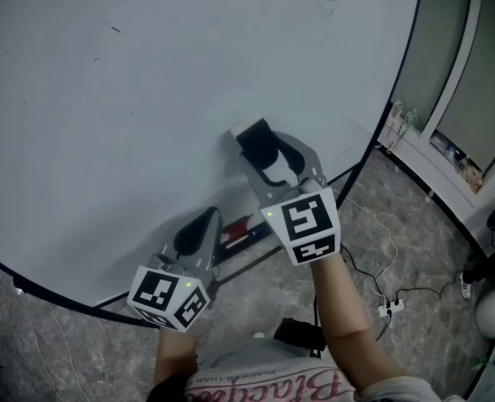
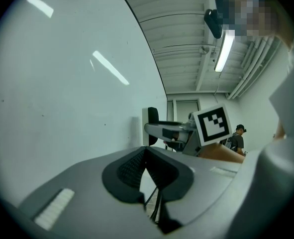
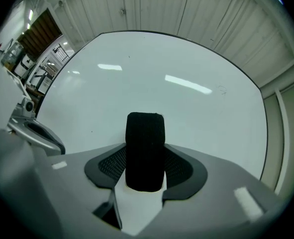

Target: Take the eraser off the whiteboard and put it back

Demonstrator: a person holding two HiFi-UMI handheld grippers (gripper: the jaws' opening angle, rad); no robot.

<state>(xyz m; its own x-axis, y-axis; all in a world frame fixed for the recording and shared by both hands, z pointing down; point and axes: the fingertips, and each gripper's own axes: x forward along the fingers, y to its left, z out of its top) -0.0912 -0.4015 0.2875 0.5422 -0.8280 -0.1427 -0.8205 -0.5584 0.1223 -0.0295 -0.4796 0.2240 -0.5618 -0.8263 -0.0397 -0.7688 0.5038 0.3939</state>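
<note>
Black felt eraser (image 3: 145,151), rounded oblong

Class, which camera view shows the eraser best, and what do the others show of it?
The right gripper view: the eraser fills the centre, its black felt clamped between the jaws of the right gripper. The head view shows it small, from above; the left gripper view, distant and side-on.

Dim, bluish head view. I see a ceiling lamp (image 2: 225,51) glaring, streaks mirrored on the whiteboard (image 3: 147,93). Gripper views bulge, corners black.
</note>
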